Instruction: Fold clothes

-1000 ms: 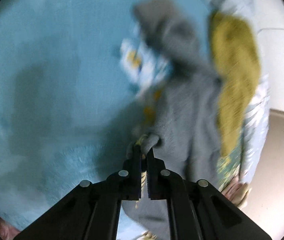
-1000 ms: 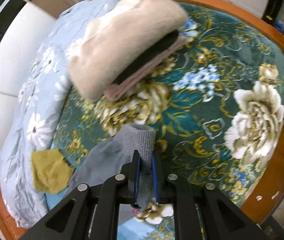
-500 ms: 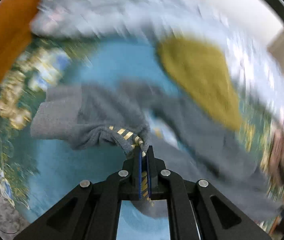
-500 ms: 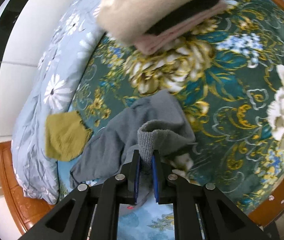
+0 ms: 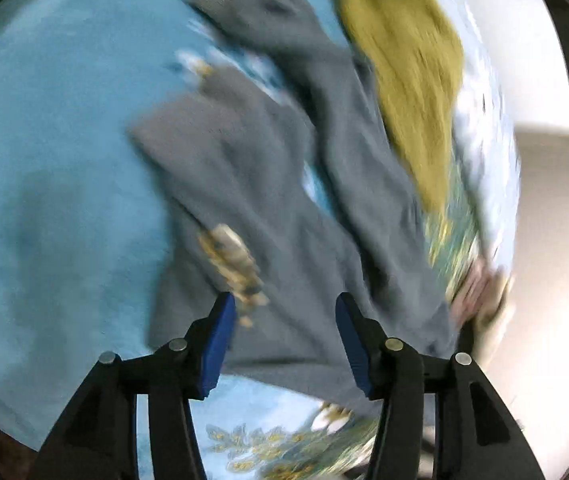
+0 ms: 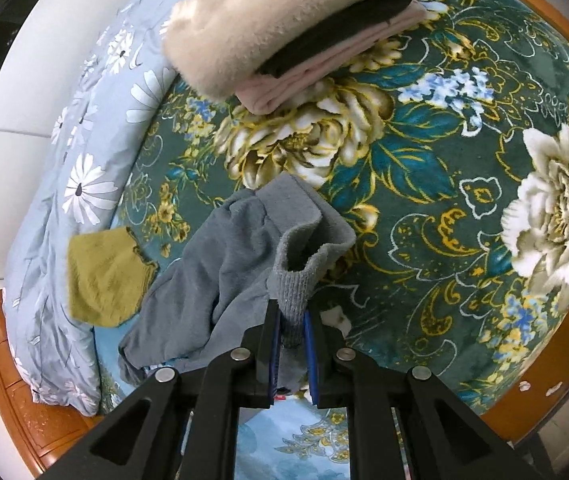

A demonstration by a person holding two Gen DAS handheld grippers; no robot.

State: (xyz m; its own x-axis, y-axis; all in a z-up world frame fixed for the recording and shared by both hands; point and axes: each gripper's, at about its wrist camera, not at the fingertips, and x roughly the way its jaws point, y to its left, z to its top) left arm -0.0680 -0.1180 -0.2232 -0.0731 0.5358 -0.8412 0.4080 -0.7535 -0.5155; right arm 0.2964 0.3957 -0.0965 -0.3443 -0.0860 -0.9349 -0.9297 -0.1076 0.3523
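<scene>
The left gripper [image 5: 284, 308] is seen spread wide, holding nothing — the grey garment [image 5: 268, 184] lies directly ahead of it on the bedspread [image 6: 444, 168], long axis running away from the fingers. The right gripper [image 6: 292, 320] is clamped on the garment's ribbed cuff [image 6: 290, 300] — judged the nearer tool for the fold.

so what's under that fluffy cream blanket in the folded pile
Under the cream blanket lie a black garment and, below it, a pink one, resting on the floral bedspread. Only their folded edges show; the rest is covered.
</scene>
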